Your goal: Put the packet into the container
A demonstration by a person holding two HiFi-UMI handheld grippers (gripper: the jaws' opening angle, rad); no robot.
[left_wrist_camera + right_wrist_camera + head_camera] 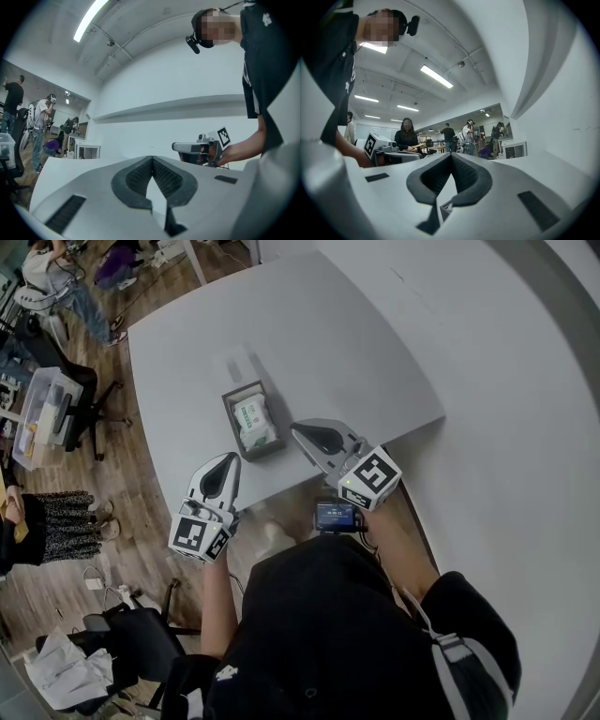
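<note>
A white and green packet (254,421) lies inside a dark grey container (229,420) near the front edge of the white table (356,352). My left gripper (231,458) hangs just off that front edge, below and left of the container, its jaws shut and empty. My right gripper (297,430) is just right of the container, tips over the table edge, also shut with nothing held. In the left gripper view the left gripper (152,158) has its pads closed together, and the right gripper (200,149) shows beyond. The right gripper view shows the right gripper (451,155) closed, with the left gripper (386,153) alongside.
A pale flat item (238,366) lies on the table behind the container. A small screen device (335,516) sits at the person's chest. Office chairs (80,395) and a clear plastic bin (45,416) stand on the wooden floor at left, with people farther off.
</note>
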